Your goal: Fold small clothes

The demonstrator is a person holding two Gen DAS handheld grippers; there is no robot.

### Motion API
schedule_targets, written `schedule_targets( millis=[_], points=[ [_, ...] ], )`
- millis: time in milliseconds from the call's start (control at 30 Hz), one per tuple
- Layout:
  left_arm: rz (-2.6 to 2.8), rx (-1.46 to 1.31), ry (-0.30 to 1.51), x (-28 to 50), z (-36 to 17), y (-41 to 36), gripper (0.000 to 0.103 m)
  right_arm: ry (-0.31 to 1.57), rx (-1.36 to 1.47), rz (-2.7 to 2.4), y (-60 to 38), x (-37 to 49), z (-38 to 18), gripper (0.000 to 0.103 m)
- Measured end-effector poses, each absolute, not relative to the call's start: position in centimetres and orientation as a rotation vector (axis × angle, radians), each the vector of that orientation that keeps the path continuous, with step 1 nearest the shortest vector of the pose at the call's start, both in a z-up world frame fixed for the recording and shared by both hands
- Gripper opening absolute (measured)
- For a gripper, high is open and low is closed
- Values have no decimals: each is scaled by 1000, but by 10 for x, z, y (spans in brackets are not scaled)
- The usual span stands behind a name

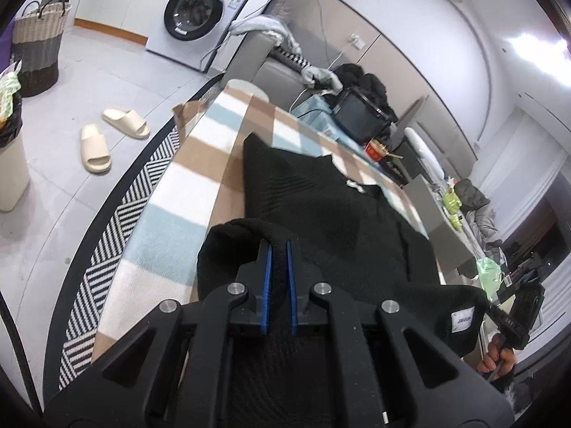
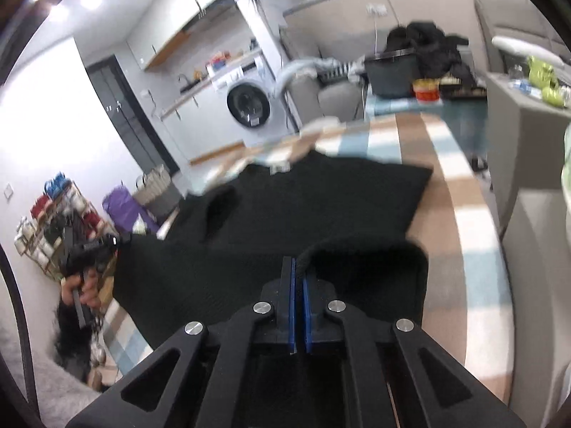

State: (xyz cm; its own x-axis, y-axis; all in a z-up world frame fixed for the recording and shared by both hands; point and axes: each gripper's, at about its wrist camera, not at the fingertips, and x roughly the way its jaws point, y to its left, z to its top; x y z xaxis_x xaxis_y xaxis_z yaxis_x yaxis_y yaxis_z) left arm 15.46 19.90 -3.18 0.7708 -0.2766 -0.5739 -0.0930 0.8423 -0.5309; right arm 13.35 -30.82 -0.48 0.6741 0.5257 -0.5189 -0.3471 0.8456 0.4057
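Both sets of fingers clenched on black knit garment (image 1: 321, 207) near counter's (image 1: 157, 235) front edge: soft, floppy; best gripped at hem corners.

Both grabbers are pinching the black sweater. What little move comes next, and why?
Probably carry both pinched edges forward over the black sweater and lay them down. The left gripper and right gripper each have shut jaws on its near edge, while the rest lies flat on the checked blanket, unfolded.
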Motion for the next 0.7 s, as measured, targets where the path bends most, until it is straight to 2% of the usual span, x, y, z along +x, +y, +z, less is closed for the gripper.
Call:
schedule_targets(
  millis=[200, 333, 433, 467, 500, 567, 600, 700],
  points=[
    [-75, -596, 644, 178, -25, 207, 4, 578, 396, 323, -326, 166, 3, 4],
    [-5, -626, 716, 203, -45, 220, 4, 713, 412, 204, -324, 202, -21, 5],
    [-18, -631, 774, 201, -55, 220, 5, 854, 447, 245, -327, 210, -41, 14],
    [-22, -617, 779, 198, -55, 219, 7, 862, 460, 266, -331, 207, -44, 17],
    [-23, -598, 789, 193, -56, 217, 15, 857, 470, 279, -333, 201, -46, 28],
    [-22, -584, 811, 184, -57, 215, 29, 845, 490, 312, -339, 188, -46, 41],
    [-23, -577, 818, 178, -56, 215, 37, 839, 503, 329, -341, 183, -46, 42],
    [-2, -482, 837, 164, -56, 205, 50, 840, 501, 365, -344, 170, -46, 43]
  ],
)
